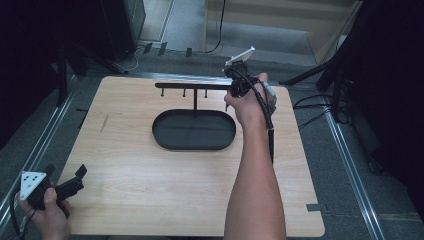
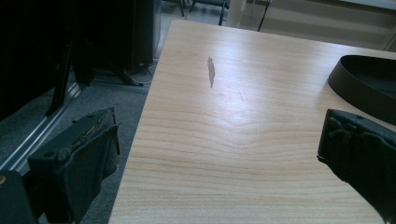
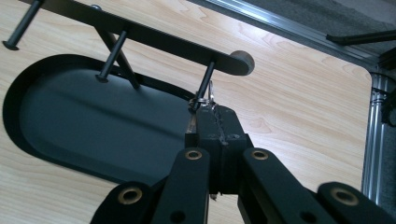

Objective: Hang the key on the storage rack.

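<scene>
The right gripper is up at the far right end of a black metal hanger stand, a thin horizontal bar on a post with short pegs hanging beneath it, rising from a black oval tray in the middle of the pale wooden bench. Its fingers are pressed together on a small silver metal ring, perhaps a key ring, with only a little of it showing above the tips. In the right gripper view the ring sits right at the lower tip of the rightmost peg, the one nearest the rounded end of the bar; I cannot tell whether the ring is already looped over that peg or only touching it.

That is the relation everything turns on. The peg runs up from its tip to the bar, and the fingers reach along much the same line, so the ring lies straight ahead of them and just under the peg. To my eye the coming move is a short travel along the peg, either up to seat the ring or down to free it.

The left gripper rests low at the near left corner of the bench, fingers spread apart with nothing between them, well away from the stand. The right hand is plainly the nearer one and the one doing the work.
</scene>
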